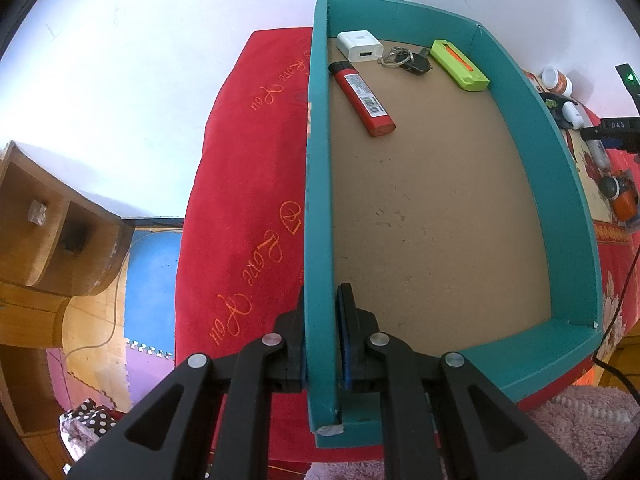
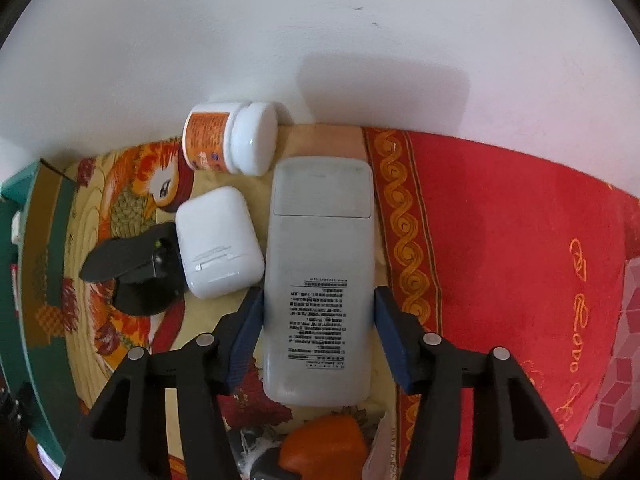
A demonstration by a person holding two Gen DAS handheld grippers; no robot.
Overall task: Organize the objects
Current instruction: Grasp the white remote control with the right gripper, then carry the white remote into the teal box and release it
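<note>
My left gripper [image 1: 322,292] is shut on the left wall of a teal box [image 1: 560,200] with a brown cardboard floor. At the box's far end lie a white charger [image 1: 360,46], a red lighter [image 1: 364,100], keys [image 1: 408,60] and a green utility knife [image 1: 460,65]. In the right wrist view a white remote [image 2: 320,240] lies face down on the patterned cloth. My right gripper [image 2: 319,292] points down over it, with its blue pads [image 2: 248,332] against both long sides of the remote's lower half.
Left of the remote lie a white earbud case [image 2: 218,240], a white-capped orange bottle [image 2: 228,142] on its side, and a black clip-like object [image 2: 132,276]. An orange object [image 2: 324,444] sits just below the remote. The wall stands close behind. The teal box's side [image 2: 24,280] borders the left.
</note>
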